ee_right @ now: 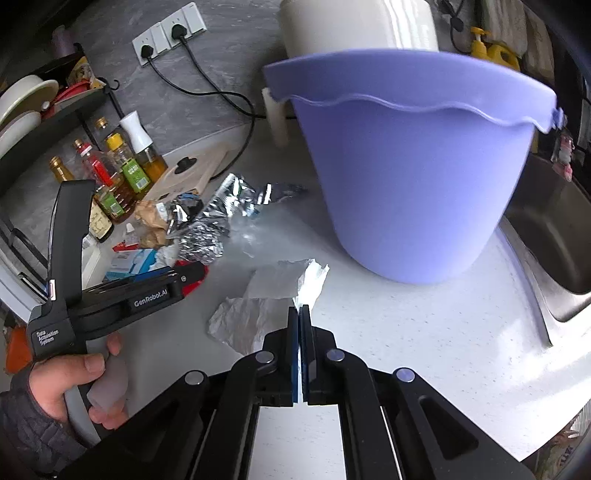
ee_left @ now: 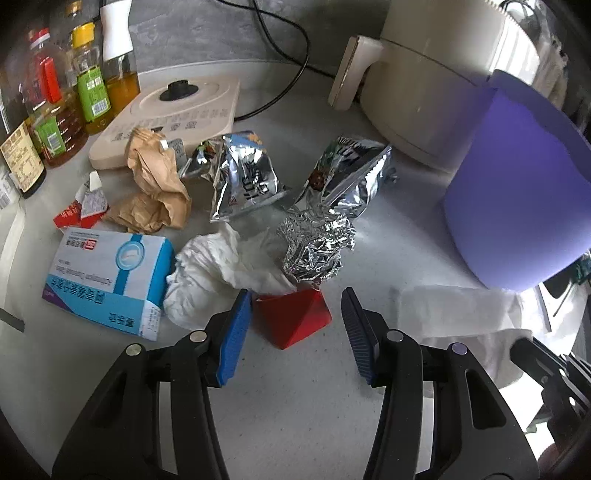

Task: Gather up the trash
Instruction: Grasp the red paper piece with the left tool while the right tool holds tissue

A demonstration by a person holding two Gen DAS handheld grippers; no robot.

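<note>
Red folded paper carton (ee_left: 293, 317) between spread jaws of left gripper (ee_left: 295, 314), near bench front edge, right gripper (ee_right: 300, 314) clamped on white crumpled tissue (ee_right: 273, 295), purple plastic bucket (ee_right: 410, 177) behind.

Kitchen setting. White speckled countertop (ee_right: 424, 325) meets a grey stone-look wall (ee_right: 229, 48) carrying a row of white wall sockets (ee_right: 170, 31) with black cables plugged in. A stainless steel sink (ee_right: 554, 236) lies at right. A dark dish rack (ee_right: 48, 110) holding plates stands at left. Daylight glares off the counter.
</note>
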